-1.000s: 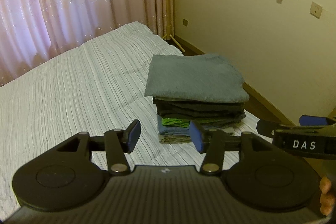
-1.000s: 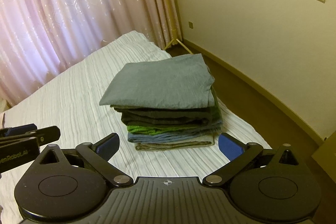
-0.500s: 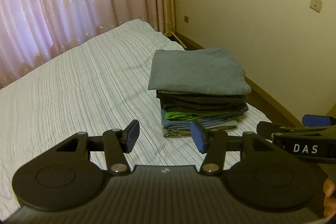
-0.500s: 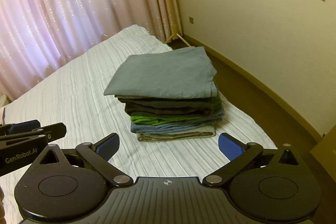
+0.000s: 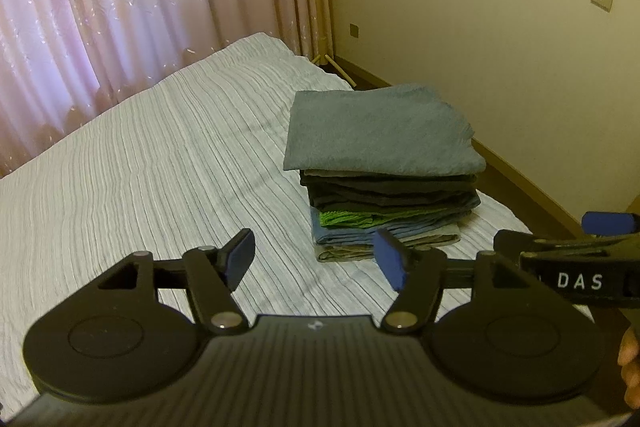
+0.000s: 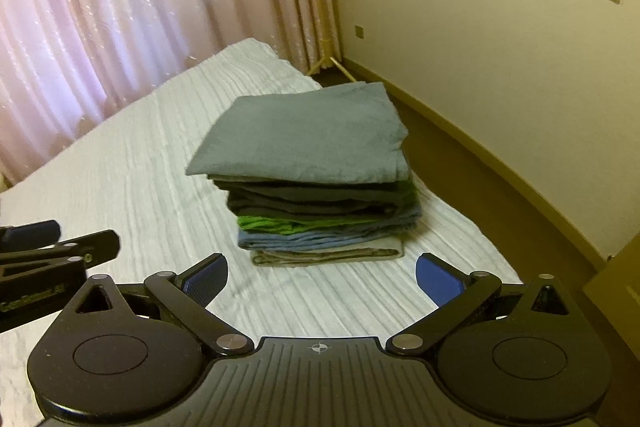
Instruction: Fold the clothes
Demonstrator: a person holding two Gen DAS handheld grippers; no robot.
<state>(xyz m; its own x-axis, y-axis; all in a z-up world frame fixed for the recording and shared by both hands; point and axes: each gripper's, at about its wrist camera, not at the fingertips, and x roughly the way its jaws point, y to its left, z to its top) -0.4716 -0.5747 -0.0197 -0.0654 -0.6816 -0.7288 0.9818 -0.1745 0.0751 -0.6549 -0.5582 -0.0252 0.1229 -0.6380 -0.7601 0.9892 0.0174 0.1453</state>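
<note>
Already folded: stack of clothes (image 6: 320, 187) squared on bed (image 5: 140, 167) near wall-side edge, grey piece on top. Left gripper (image 5: 316, 259), right gripper (image 6: 322, 277) both spread, empty, hovering short of stack.

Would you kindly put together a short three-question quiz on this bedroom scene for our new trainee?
1. True or false: the left gripper holds a garment.
2. What colour is the top garment on the stack of folded clothes?
3. The stack rests on: A) the floor, B) the bed, C) a chair.

Key: 1 false, both it and the right gripper are open and empty; 2 grey; 3 B.
</note>
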